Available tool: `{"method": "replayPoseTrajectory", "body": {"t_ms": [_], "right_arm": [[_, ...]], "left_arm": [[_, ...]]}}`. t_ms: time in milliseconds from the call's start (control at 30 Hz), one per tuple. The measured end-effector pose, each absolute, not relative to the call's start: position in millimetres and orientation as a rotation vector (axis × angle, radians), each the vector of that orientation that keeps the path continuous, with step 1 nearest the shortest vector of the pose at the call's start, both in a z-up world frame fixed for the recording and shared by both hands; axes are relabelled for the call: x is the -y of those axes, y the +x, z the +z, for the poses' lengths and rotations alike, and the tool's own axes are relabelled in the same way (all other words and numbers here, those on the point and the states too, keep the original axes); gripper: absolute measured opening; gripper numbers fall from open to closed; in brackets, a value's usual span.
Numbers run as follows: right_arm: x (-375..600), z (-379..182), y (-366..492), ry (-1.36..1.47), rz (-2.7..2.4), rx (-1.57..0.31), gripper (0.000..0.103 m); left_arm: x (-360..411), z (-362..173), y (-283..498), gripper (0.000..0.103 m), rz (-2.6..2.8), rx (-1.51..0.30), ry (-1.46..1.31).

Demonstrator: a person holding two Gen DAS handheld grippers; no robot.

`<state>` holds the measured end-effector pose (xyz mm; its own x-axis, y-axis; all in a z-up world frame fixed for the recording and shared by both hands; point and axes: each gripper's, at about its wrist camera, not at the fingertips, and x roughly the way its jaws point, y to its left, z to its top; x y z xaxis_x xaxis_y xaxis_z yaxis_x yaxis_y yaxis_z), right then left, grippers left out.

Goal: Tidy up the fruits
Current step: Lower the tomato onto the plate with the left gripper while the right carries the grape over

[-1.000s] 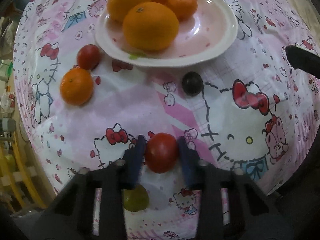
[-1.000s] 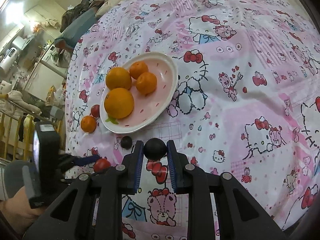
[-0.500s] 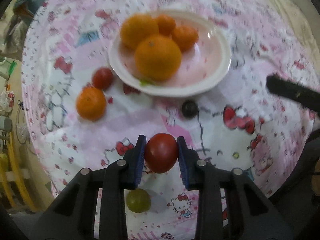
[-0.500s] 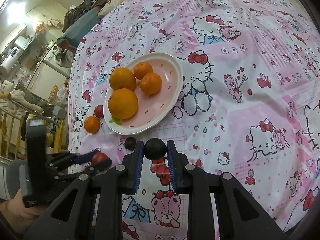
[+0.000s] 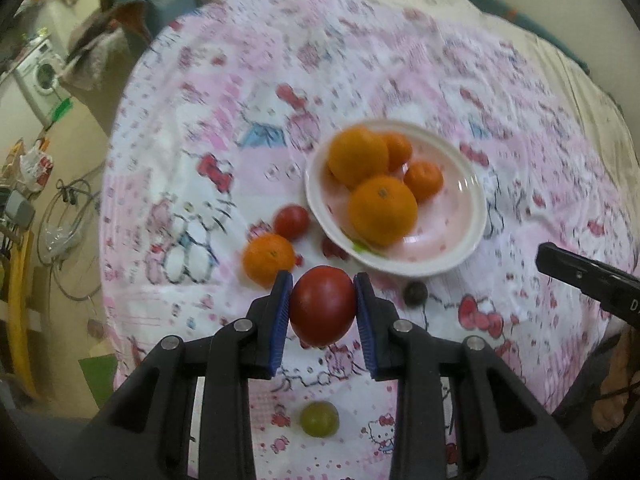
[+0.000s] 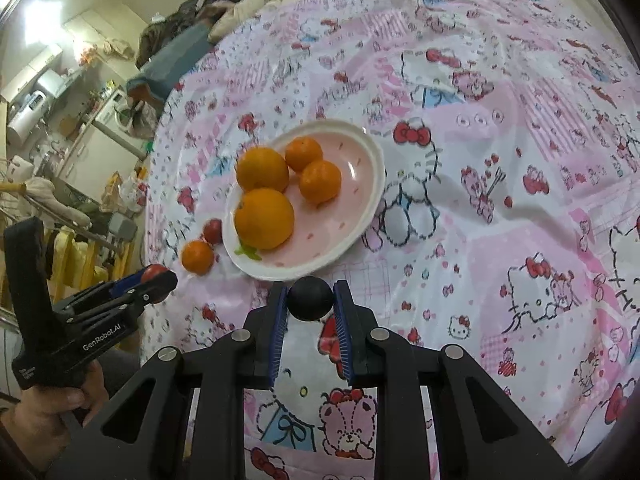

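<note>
- Two grippers, both loaded: the left gripper [image 5: 322, 305] is clamped on a big red tomato [image 5: 322, 304], the right gripper [image 6: 310, 298] is pinching a dark round fruit [image 6: 310, 297].
- Both are held in the air over the pink cartoon-cat cloth [image 6: 500, 160], just short of the near edge of the white plate [image 6: 370, 184].
- Plate has four oranges [image 6: 264, 218] bunched toward one side.
- Loose on the cloth beside the plate: a small orange [image 5: 269, 258] and a small red tomato [image 5: 291, 221], nearly touching.
- Another dark fruit [image 5: 415, 292] sits just off the plate rim, and a green fruit [image 5: 319, 418] lies near the cloth's edge.
</note>
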<state>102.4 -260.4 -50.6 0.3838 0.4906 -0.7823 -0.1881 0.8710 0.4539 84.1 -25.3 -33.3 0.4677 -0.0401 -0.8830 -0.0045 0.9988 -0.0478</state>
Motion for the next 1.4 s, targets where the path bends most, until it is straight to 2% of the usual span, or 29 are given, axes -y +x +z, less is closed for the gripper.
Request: {"method": "replayPoseTrajectory", "body": {"t_ms": [333,600,833,1067,1400], "right_arm": [[280.8,-10.6,116.0,0.334,0.461,-0.992,0.025],[286.9,-1.0,150.4,0.307,0.466,-0.971,0.025],[277.5,-24.0,185.7,0.318,0.489,-1.041,0.025],[264.0,-54.6,215.6,0.297,0.478,-1.118,0.025],[252.8,-90.6,244.1,0.294,0.475,-1.208,0.025]], "left_arm": [[12.9,10.5,95.0,0.027,-0.037,-1.009,-0.089],[11.0,15.2,125.4,0.027,-0.041,-1.017,-0.061],[17.2,-7.4,161.5,0.027,-0.067,-1.072,-0.06],[14.2,-58.5,198.3,0.027,-0.08,-1.211,-0.141],[20.4,-89.0,210.4,0.028,-0.085,-1.323,-0.184]]}}
